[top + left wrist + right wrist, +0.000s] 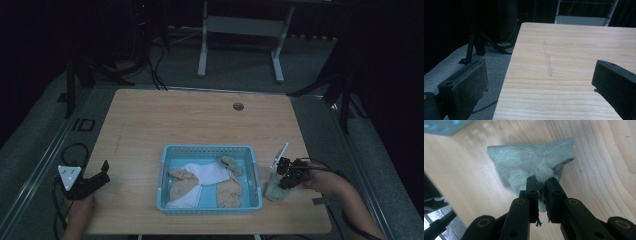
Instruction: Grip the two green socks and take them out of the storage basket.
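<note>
A pale grey-green sock hangs from my right gripper, whose black jaws are shut on a bunched fold of it just over the wooden table. From above, that sock and the right gripper sit just right of a blue basket holding white, tan and grey-green socks. My left gripper rests at the table's left edge. Its two padded jaws stand wide apart with nothing between them, one pad over the floor, the other over the table.
A small round hole sits near the table's far edge. A white table frame stands on the floor beyond. Cables trail on the floor at the left. Bare wood lies ahead of the left gripper.
</note>
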`<state>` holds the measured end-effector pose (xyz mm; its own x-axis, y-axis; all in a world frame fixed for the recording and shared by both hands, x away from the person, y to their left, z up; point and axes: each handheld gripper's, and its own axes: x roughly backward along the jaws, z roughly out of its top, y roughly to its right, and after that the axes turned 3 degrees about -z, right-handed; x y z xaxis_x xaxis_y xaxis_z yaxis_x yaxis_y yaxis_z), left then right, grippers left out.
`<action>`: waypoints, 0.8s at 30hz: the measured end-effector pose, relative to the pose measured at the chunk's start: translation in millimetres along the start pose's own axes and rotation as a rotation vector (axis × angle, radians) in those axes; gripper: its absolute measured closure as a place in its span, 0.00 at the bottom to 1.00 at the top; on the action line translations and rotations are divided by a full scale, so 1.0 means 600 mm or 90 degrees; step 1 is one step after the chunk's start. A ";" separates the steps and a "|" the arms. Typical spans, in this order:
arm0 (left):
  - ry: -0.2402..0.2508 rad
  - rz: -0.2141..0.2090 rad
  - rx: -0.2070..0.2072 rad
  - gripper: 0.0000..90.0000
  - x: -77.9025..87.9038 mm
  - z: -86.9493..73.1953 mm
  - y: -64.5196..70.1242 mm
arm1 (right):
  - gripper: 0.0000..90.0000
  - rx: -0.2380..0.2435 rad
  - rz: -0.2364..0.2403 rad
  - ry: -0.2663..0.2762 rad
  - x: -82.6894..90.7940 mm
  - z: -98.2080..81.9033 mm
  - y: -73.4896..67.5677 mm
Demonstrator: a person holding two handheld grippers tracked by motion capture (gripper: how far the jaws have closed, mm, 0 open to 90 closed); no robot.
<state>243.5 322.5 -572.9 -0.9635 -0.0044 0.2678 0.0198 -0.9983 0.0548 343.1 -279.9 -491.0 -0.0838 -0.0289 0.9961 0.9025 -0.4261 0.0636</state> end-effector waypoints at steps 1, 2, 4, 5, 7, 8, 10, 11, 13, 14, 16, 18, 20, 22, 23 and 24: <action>0.000 0.000 0.000 0.01 0.000 0.000 0.000 | 0.91 -0.002 0.000 -0.003 -0.007 0.003 0.001; 0.000 0.000 0.000 0.01 0.000 0.000 0.000 | 0.90 0.001 0.000 -0.005 -0.013 0.005 0.002; 0.000 -0.001 0.000 0.01 0.000 0.000 0.000 | 0.88 0.002 0.004 -0.007 -0.021 0.008 0.003; -0.001 -0.001 -0.001 0.01 0.000 0.000 0.000 | 0.86 -0.001 0.003 -0.008 -0.022 0.009 0.003; -0.001 -0.001 0.000 0.01 0.000 0.000 0.000 | 0.78 0.002 -0.001 -0.010 -0.020 0.010 0.003; -0.001 -0.001 0.000 0.01 0.000 0.000 0.000 | 0.76 0.007 -0.004 -0.014 -0.018 0.010 0.002; -0.002 0.001 -0.001 0.01 0.000 0.000 0.000 | 0.67 0.025 -0.003 -0.029 -0.012 0.011 0.000; -0.002 0.001 -0.001 0.01 0.000 0.000 0.000 | 0.66 0.033 -0.002 -0.037 -0.009 0.012 -0.002; -0.002 0.001 -0.001 0.01 -0.001 0.000 0.000 | 0.58 0.040 -0.006 -0.050 -0.001 0.015 -0.004; -0.002 0.001 -0.001 0.01 -0.001 0.000 0.000 | 0.55 0.041 -0.006 -0.053 0.004 0.017 -0.004; -0.002 0.002 -0.001 0.01 -0.001 0.000 0.000 | 0.51 0.047 -0.006 -0.050 0.017 0.023 -0.004; -0.003 0.002 0.000 0.01 -0.001 0.000 0.000 | 0.51 0.054 -0.009 -0.039 0.031 0.029 -0.004; -0.003 0.001 0.000 0.01 -0.001 0.000 0.000 | 0.51 0.063 -0.013 -0.037 0.044 0.036 -0.004; -0.003 0.001 0.001 0.01 -0.001 0.000 0.001 | 0.49 0.071 -0.018 -0.040 0.054 0.044 -0.005; -0.003 0.001 0.000 0.01 -0.001 0.000 0.000 | 0.47 0.075 -0.017 -0.043 0.058 0.049 -0.005; -0.003 0.001 0.001 0.01 -0.001 0.000 0.000 | 0.45 0.079 -0.013 -0.047 0.063 0.055 -0.006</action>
<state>244.0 322.3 -573.0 -0.9623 -0.0057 0.2718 0.0217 -0.9982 0.0559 350.7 -249.7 -451.5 -0.0752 0.0478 0.9960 0.9466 -0.3106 0.0864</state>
